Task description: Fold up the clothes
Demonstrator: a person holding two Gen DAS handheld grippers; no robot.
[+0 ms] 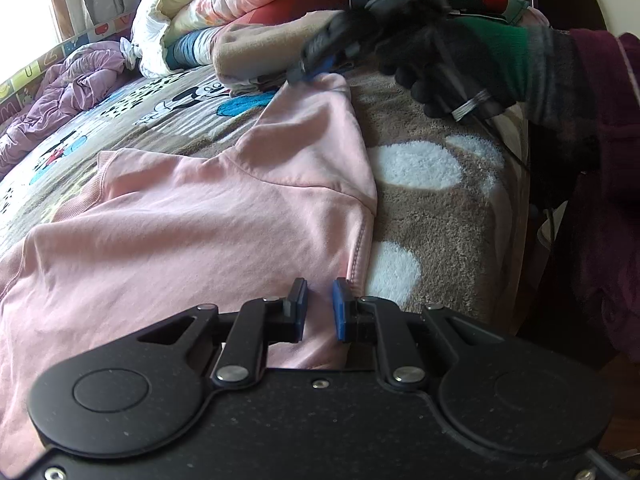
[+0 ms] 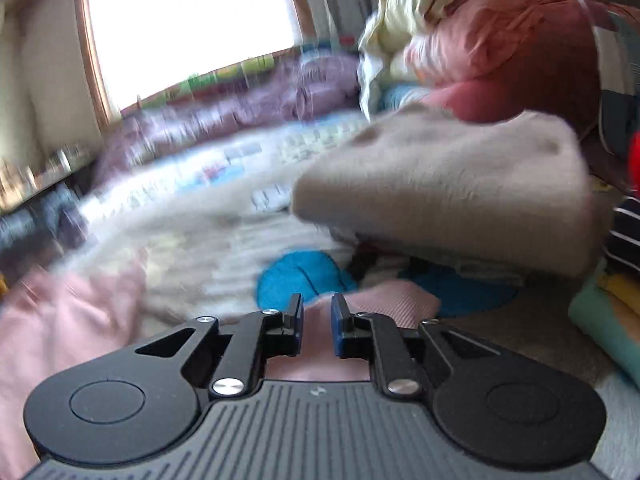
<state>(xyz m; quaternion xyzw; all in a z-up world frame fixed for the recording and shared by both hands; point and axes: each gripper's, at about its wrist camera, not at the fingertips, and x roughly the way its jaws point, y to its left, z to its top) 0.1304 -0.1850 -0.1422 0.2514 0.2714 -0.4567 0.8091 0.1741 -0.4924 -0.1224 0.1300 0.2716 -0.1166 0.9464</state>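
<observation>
My left gripper (image 1: 320, 304) hangs low over the pink sweatshirt (image 1: 208, 216), its blue-padded fingers (image 1: 341, 308) a narrow gap apart with pink cloth showing between them; from this view I cannot tell whether they pinch the fabric or only hover over it. The sweatshirt lies spread across the fleece blanket (image 1: 436, 216), brown with white spots, filling the view from 6 to 9 o'clock, with one sleeve running up toward 12 o'clock. At the end of that sleeve my right gripper (image 1: 316, 66) comes in from 1 o'clock, carried by a hand in a striped knit glove (image 1: 492, 60), and its tips meet the pink cuff. The right wrist view is smeared by motion, yet it shows ribbed pink cuff fabric (image 2: 384, 300) lying between the fingers (image 2: 296, 316), which stand slightly parted; a firm grip I cannot confirm. Beyond it, at 1 o'clock, sits a folded beige fleece (image 2: 448, 184), and behind that a heap of bedding and clothes (image 1: 224, 4). A cartoon-print bedcover (image 1: 132, 120) shows at 10 o'clock, with crumpled purple fabric (image 1: 72, 84) near the window
</observation>
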